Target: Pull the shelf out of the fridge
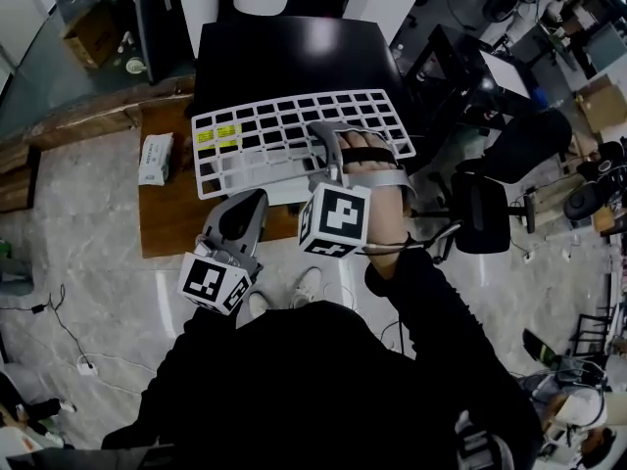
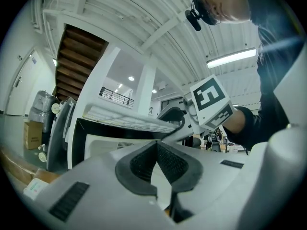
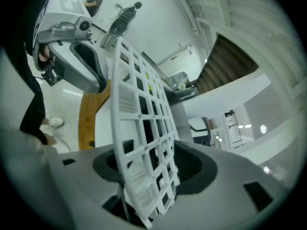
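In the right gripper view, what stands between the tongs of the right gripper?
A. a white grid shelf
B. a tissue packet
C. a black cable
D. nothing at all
A: the white grid shelf runs edge-on between the two tongs of the right gripper.

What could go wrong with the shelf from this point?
1. The right gripper has its jaws apart around the shelf, whose front seems to overhang the fridge; it might tip or slide off.
2. The left gripper is shut and off the shelf, so nothing would likely catch it.
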{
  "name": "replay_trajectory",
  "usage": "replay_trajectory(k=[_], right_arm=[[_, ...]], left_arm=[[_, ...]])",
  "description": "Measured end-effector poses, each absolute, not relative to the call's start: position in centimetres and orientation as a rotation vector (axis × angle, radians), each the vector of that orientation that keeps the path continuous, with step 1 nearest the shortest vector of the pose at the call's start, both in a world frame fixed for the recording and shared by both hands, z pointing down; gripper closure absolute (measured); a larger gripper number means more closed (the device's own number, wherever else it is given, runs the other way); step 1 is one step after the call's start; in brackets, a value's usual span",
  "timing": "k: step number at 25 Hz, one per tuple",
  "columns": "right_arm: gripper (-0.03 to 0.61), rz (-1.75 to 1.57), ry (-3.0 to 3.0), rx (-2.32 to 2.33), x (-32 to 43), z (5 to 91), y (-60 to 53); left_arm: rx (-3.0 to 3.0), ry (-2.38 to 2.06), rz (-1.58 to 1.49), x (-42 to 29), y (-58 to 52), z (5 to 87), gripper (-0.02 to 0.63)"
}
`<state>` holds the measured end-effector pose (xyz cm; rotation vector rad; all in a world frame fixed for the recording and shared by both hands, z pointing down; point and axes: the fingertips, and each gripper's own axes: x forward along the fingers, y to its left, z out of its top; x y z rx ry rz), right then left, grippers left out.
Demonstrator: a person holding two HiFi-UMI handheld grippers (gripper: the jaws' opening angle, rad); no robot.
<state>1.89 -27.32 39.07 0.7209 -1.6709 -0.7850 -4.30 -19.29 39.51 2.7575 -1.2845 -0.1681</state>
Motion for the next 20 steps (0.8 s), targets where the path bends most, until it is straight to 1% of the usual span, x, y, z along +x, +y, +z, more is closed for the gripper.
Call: replay_trajectory(k=[1,2,13,20], right_arm=[[0.282,-0.73,-1.662,0.688,2.1,39.9,-27.2],[0.263,-0.697,-1.654,0.667,2.2,40.7,-27.3],[0.25,-0.686,-1.679,0.74,2.3,41.4,-29.9],[0.197,-0.715,-1.688,0.791,3.3,40.9,-29.7]], left_arm=[[2.759,-1.285,-0.169,-4.4,-19.3,39.4,0.607],[2.76,-1.287,-0.169,-4.5,-19.3,39.4,0.607],[2.766,-1.274,-0.151,-4.2,-20.2,39.2,0.607],[2.762,-1.264,-0.129,-3.8,-20.0,39.6,0.607]])
